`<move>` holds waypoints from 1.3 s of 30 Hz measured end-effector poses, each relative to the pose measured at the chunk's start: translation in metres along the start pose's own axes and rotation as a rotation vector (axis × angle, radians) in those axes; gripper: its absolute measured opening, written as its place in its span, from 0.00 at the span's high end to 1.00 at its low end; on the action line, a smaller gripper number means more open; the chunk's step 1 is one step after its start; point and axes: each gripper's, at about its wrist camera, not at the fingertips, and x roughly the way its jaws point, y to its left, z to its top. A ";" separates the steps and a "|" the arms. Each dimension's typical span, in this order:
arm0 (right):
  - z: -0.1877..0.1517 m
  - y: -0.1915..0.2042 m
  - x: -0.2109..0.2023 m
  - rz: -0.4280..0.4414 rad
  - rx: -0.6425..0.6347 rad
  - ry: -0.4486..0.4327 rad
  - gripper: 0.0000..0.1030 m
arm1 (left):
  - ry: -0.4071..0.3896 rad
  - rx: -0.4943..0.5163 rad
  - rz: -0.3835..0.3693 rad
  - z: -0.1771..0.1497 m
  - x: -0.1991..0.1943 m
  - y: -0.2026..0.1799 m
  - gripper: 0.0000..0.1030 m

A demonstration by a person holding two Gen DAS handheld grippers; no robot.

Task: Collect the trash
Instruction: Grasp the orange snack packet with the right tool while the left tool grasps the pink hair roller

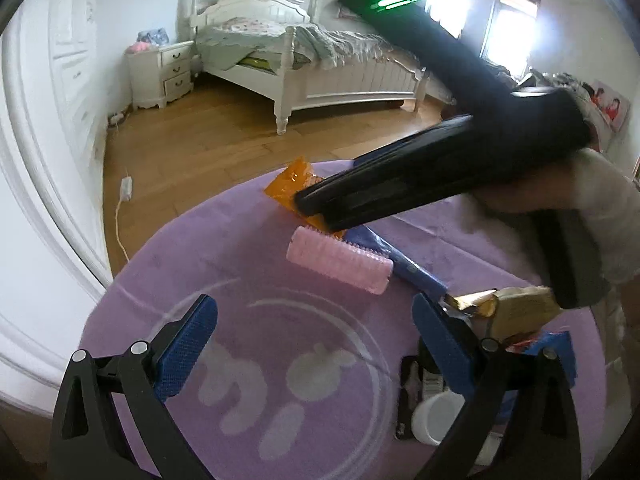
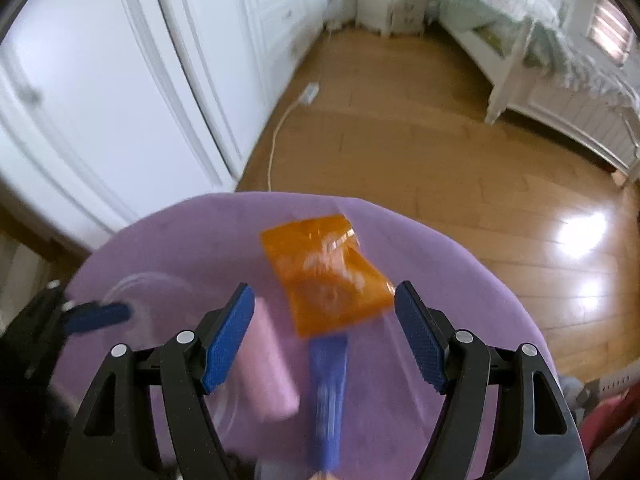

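Note:
An orange plastic wrapper point(image 2: 326, 270) lies on the round purple table point(image 2: 200, 232), just ahead of my open right gripper point(image 2: 324, 324), between its blue pads. In the left wrist view the wrapper point(image 1: 290, 184) sits at the table's far edge with the right gripper's black body point(image 1: 420, 176) reaching over it. A blue wrapper point(image 1: 400, 260) lies under a pink ridged roller point(image 1: 340, 260). A gold wrapper point(image 1: 472, 302) lies by my right pad. My left gripper point(image 1: 316, 336) is open and empty above the table.
A white cup point(image 1: 434, 418) and a dark small item point(image 1: 410, 388) sit near the left gripper's right finger. Beyond the table are wooden floor point(image 2: 420, 140), a white bed point(image 1: 312, 60), a nightstand point(image 1: 162, 72), white wardrobe doors point(image 2: 100, 80) and a power strip with cord point(image 2: 308, 94).

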 end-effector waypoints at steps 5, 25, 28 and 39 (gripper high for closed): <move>0.001 0.004 0.016 -0.029 -0.035 0.019 0.45 | 0.027 0.046 0.006 0.008 0.020 -0.003 0.05; -0.166 -0.047 -0.193 0.150 0.374 -0.403 0.57 | 0.077 0.041 -0.016 0.015 0.034 0.006 0.32; -0.204 -0.039 -0.215 0.195 0.442 -0.488 0.57 | 0.026 0.028 -0.045 0.008 -0.001 -0.003 0.32; -0.338 -0.021 -0.294 0.175 0.648 -0.720 0.57 | -0.133 0.115 -0.204 -0.001 -0.116 -0.106 0.32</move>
